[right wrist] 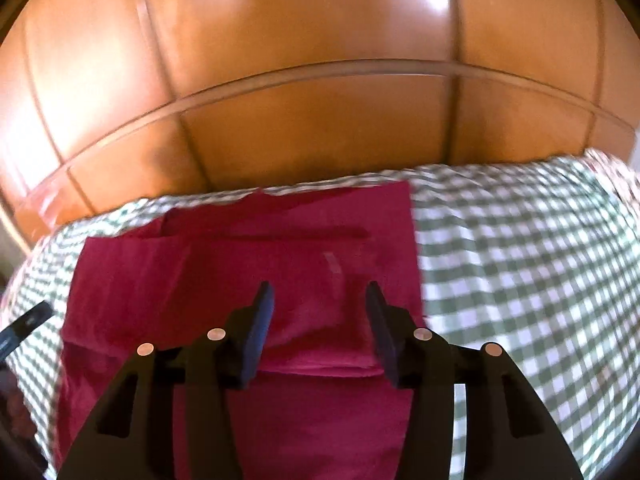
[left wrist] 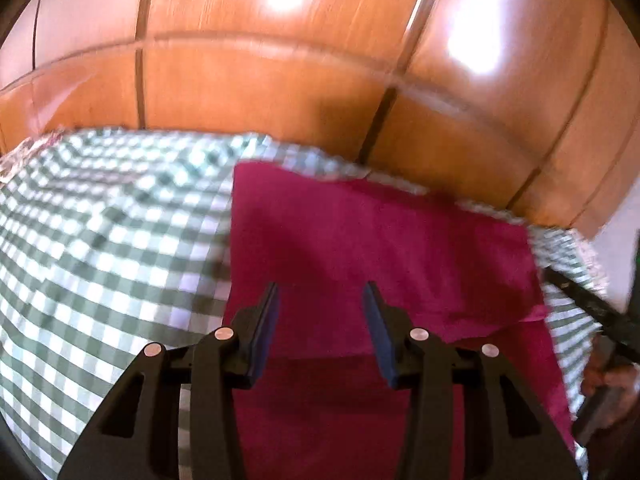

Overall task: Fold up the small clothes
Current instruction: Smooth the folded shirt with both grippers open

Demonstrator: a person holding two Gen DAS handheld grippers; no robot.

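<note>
both grippers, left and right, parted and empty above red garment on checked cloth

blur: both views motion-smeared | red garment near end cut by bottom edge | dark object at right edge: unidentifiable | checked cloth edges cropped

- The left gripper points forward and steeply downward, its two blue-padded fingers standing apart with nothing pinched between them.
- The right gripper is pitched down likewise, jaws parted, pads pressing on nothing.
- Both views are motion-blurred.
</note>
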